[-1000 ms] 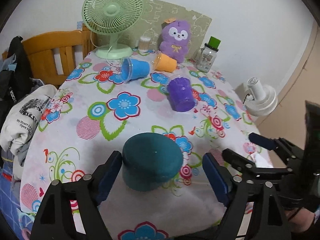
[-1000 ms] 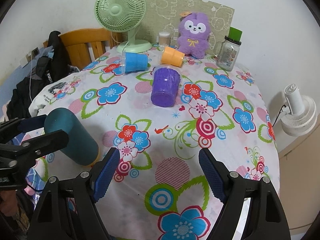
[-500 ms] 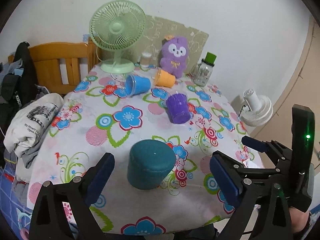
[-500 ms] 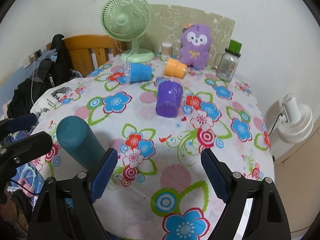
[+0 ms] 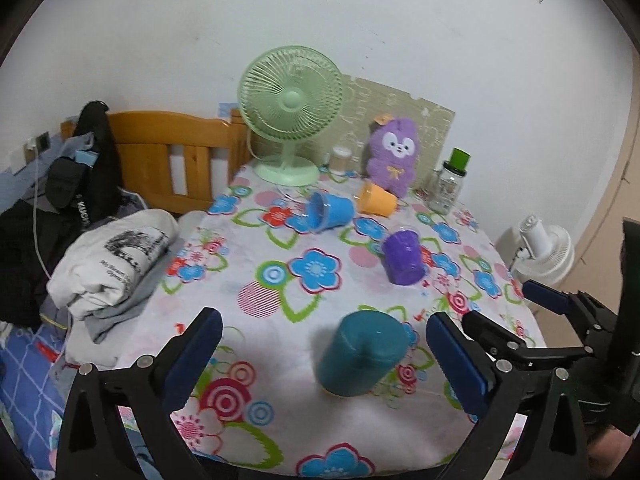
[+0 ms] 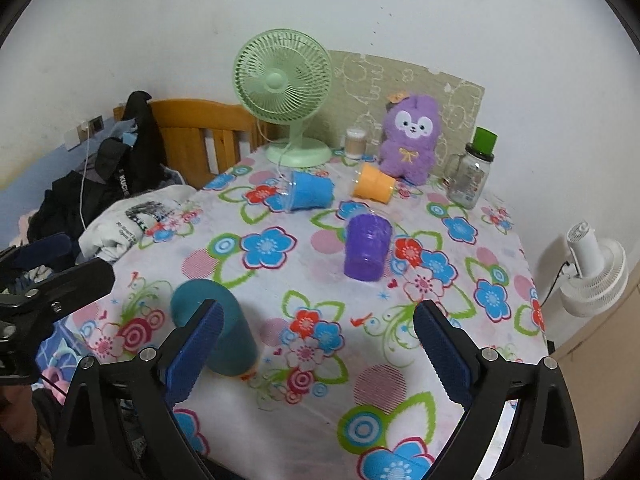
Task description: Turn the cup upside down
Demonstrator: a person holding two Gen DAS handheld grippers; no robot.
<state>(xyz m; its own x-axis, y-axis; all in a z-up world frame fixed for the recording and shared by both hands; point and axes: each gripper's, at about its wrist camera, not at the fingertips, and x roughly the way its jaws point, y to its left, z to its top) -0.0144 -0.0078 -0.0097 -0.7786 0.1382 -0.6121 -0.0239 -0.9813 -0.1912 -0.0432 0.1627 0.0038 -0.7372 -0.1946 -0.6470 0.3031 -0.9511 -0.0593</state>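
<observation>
A teal cup [image 5: 360, 354] stands upside down on the flowered tablecloth [image 5: 280, 280] near the front edge; it also shows in the right wrist view [image 6: 218, 328]. My left gripper [image 5: 322, 364] is open and empty, held back from and above the teal cup. My right gripper [image 6: 316, 354] is open and empty, to the right of the teal cup. A purple cup [image 5: 401, 257] stands upside down mid-table, also in the right wrist view [image 6: 366, 247]. A blue cup [image 5: 330, 212] and an orange cup [image 5: 376, 199] lie on their sides further back.
A green desk fan [image 5: 290, 112], a purple plush toy [image 5: 394, 158], a glass bottle with a green cap [image 5: 450, 186] and a small jar [image 5: 340, 159] stand at the back. A wooden chair [image 5: 176, 152] and folded clothes [image 5: 116, 256] are left. A white fan [image 5: 540, 254] stands right.
My left gripper has let go of the teal cup and pulled back and up from it, jaws opening wider. The right gripper has also drawn back a little.
</observation>
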